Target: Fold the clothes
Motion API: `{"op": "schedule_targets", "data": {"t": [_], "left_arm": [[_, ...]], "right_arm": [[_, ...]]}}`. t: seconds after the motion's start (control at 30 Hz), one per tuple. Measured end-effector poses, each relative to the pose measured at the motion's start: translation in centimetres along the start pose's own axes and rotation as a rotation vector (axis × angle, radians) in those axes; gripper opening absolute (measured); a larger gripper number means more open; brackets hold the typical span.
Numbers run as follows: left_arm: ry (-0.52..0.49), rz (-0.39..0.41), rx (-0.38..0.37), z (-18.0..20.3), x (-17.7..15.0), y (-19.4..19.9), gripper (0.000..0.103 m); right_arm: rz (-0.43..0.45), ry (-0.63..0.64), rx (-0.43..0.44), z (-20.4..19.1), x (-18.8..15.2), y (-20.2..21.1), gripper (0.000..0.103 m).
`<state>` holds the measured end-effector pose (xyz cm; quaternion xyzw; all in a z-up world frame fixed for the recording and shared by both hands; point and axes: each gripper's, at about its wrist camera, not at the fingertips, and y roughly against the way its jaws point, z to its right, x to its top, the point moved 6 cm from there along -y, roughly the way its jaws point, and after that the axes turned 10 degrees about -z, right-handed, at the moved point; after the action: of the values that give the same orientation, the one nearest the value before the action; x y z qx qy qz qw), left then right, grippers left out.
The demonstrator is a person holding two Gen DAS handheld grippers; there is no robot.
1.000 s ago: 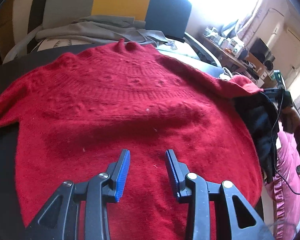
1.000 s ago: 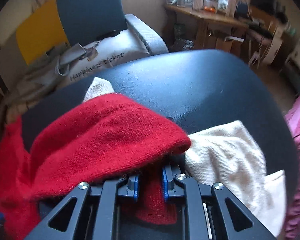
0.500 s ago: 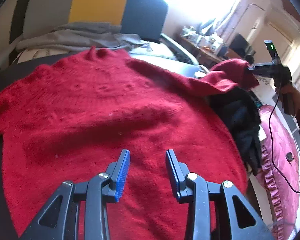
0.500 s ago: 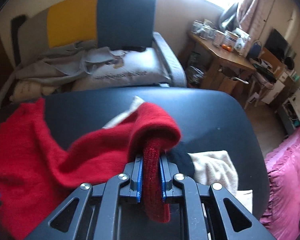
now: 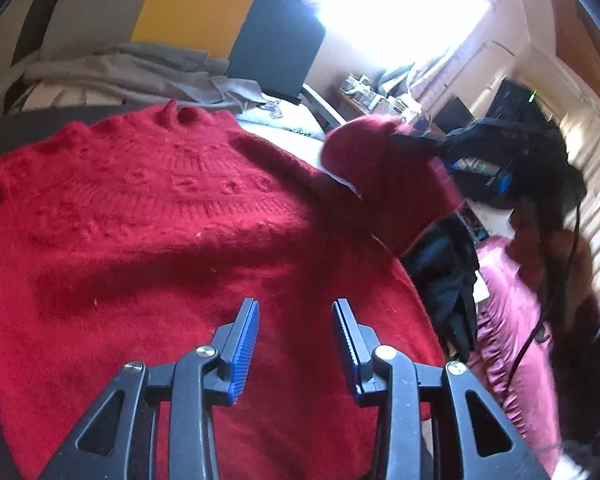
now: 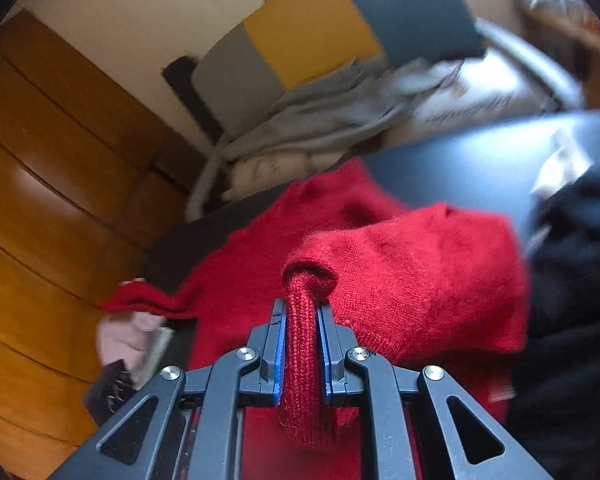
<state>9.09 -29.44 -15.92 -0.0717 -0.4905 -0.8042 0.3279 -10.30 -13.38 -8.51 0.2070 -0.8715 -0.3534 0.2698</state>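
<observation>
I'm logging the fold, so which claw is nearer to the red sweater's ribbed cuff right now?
Right. The right claw is shut on the ribbed cuff, carrying the sleeve over the red sweater. The left claw hangs open above the sweater's lower body, away from the cuff.

Ahead of the left claw (image 5: 295,344) the red sweater (image 5: 148,232) lies flat and low, so nothing blocks a pass forward over it. To its right, the lifted sleeve (image 5: 384,184) hangs in the way, pinched in the right claw (image 6: 302,344), with a heap of dark clothes (image 5: 448,280) below it. Beyond the sweater, the chair (image 5: 204,20) with piled grey fabric (image 5: 140,68) closes off the far side.
</observation>
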Motion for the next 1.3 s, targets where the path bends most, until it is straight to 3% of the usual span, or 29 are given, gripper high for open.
{"op": "schedule_targets", "data": {"t": [0.2, 0.27, 0.33, 0.43, 0.5, 0.6, 0.67, 0.7, 0.8, 0.93, 1.17, 1.27, 1.3], "left_arm": [[0.068, -0.025, -0.047, -1.8, -1.5, -0.9, 0.041], [0.047, -0.03, -0.041, -1.8, -1.9, -1.3, 0.041], [0.008, -0.037, -0.036, -1.2, -2.3, -1.9, 0.042], [-0.002, -0.062, -0.001, -1.0, -2.4, -3.5, 0.042], [0.109, -0.076, -0.038, -2.2, -2.4, -4.6, 0.042], [0.326, -0.073, -0.182, -4.0, -2.7, -5.5, 0.043], [0.466, -0.082, -0.343, -4.2, -3.4, -6.1, 0.044], [0.517, -0.08, -0.419, -4.0, -3.7, -6.3, 0.046], [0.592, -0.058, -0.515, -3.4, -3.5, -6.8, 0.048], [0.71, -0.041, -0.568, -3.5, -2.6, -8.5, 0.055], [0.956, -0.01, -0.611, -4.7, -1.7, -10.7, 0.056], [1.01, -0.046, -0.578, -4.9, -1.5, -11.5, 0.043], [1.014, -0.059, -0.56, -4.8, -1.4, -11.7, 0.033]], "right_arm": [[-0.077, -0.118, 0.046, 1.3, -4.4, -7.9, 0.019], [-0.054, -0.142, 0.086, 2.0, -6.2, -7.9, 0.028], [-0.01, -0.163, 0.094, 3.1, -8.0, -7.2, 0.045], [0.022, -0.176, 0.059, 5.3, -11.2, -6.3, 0.049], [0.029, -0.156, -0.006, 6.5, -12.9, -6.1, 0.05], [0.083, -0.124, -0.034, 7.6, -14.4, -5.6, 0.049], [0.134, -0.092, -0.026, 7.7, -14.7, -5.4, 0.049], [0.163, -0.074, -0.024, 7.7, -14.8, -5.5, 0.049], [0.22, 0.011, -0.055, 7.2, -15.0, -5.8, 0.049], [0.247, 0.074, -0.08, 6.8, -14.9, -5.9, 0.051], [0.277, 0.117, -0.051, 6.2, -15.2, -6.4, 0.057], [0.278, 0.164, -0.051, 5.6, -15.5, -6.6, 0.067], [0.276, 0.177, -0.053, 5.4, -15.7, -6.6, 0.07]]}}
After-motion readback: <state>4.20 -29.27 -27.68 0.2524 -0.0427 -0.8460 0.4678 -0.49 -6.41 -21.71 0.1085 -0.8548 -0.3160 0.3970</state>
